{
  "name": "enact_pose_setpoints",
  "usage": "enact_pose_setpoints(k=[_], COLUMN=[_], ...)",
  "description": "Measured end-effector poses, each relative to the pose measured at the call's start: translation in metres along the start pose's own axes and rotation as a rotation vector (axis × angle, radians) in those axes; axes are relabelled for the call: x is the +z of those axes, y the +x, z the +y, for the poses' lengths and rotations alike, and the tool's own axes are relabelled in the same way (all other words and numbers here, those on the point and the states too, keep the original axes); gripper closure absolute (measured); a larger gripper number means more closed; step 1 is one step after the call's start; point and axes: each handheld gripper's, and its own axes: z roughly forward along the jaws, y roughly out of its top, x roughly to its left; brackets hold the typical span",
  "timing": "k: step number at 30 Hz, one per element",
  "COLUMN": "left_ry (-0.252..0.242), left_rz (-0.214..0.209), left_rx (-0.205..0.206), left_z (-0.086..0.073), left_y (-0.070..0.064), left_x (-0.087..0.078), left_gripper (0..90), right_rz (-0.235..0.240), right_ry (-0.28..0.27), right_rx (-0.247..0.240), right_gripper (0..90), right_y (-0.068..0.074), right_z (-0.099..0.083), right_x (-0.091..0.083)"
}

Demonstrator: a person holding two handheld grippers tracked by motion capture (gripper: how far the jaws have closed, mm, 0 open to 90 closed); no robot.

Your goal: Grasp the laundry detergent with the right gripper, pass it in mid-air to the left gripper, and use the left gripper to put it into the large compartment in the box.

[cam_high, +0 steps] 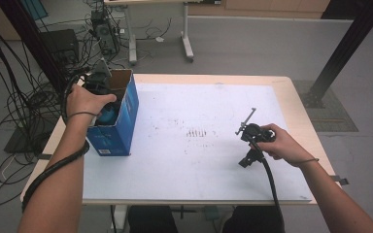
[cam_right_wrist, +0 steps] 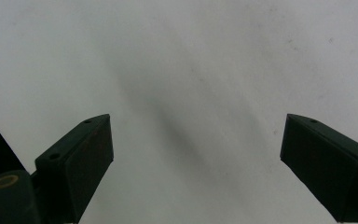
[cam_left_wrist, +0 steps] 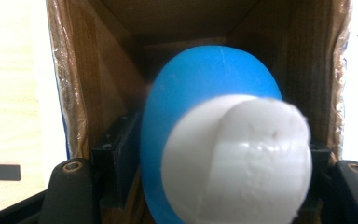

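Observation:
A blue cardboard box [cam_high: 121, 127] stands open-topped at the table's left edge. My left gripper [cam_high: 106, 109] reaches down into its mouth, shut on a rounded blue and white object [cam_high: 109, 115]. In the left gripper view the blue body [cam_left_wrist: 200, 93] with its white end [cam_left_wrist: 237, 158] sits between the jaws of my left gripper [cam_left_wrist: 219, 163], with the box's brown inner walls [cam_left_wrist: 98, 70] around it. My right gripper [cam_high: 250, 138] hovers low over the white mat [cam_high: 189, 155] on the right. It points down and is open, with nothing between the jaws of that right gripper [cam_right_wrist: 196, 158].
The white mat covers most of the wooden table [cam_high: 298, 107], with faint dark scuffs [cam_high: 196, 132] near its middle. Cables [cam_high: 24, 97] and equipment [cam_high: 102, 29] lie on the floor to the left. A black post [cam_high: 342, 46] stands at the far right.

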Motion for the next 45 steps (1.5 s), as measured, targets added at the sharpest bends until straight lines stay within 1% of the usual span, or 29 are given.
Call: enact_pose_setpoints(k=[1,4,7,10,15,17,20,23,28,34,39,45], left_ry=[0.001,0.009,0.004,0.005,-0.011,-0.021,-0.034,-0.038,-0.055,-0.067,-0.068,-0.073], left_rz=[0.003,0.004,0.008,0.013,0.010,0.015,0.007,0.007,0.003,0.005,0.007,-0.010], left_rx=[-0.005,-0.002,-0.004,0.005,0.002,0.007,0.011,0.024,0.040,0.060,0.082,0.110], left_z=[0.000,0.000,0.001,0.001,0.002,0.002,0.003,0.003,0.003,0.000,-0.003,-0.007], left_y=[0.000,0.000,-0.001,-0.002,-0.003,-0.004,-0.006,-0.009,-0.014,-0.022,-0.031,-0.043], left_x=[-0.001,-0.004,-0.010,-0.016,-0.028,-0.034,-0.044,-0.052,-0.069,-0.087,-0.098,-0.108], left_gripper=[32.2,32.1,31.9,32.0,32.1,32.1,31.8,31.3,30.4,26.5,22.2,15.1], right_rz=[0.000,0.001,0.001,0.000,-0.001,0.000,-0.001,0.001,0.004,0.001,0.002,0.003], right_ry=[0.000,0.002,0.005,0.006,0.007,0.007,0.008,0.008,0.012,0.014,0.014,0.015], right_rx=[0.001,-0.001,-0.003,-0.004,-0.003,-0.003,-0.005,-0.009,-0.011,-0.011,-0.016,-0.017], right_gripper=[9.0,9.0,9.0,9.0,9.0,9.0,9.0,8.9,8.8,8.9,8.8,8.8], right_y=[0.000,0.001,0.001,0.001,0.002,0.003,0.003,0.004,0.004,0.005,0.005,0.005], right_z=[0.000,0.001,0.001,0.001,0.002,0.002,0.003,0.004,0.005,0.005,0.005,0.006], right_x=[0.000,0.000,0.001,0.001,0.000,0.001,0.001,0.001,0.000,0.000,0.000,0.000])
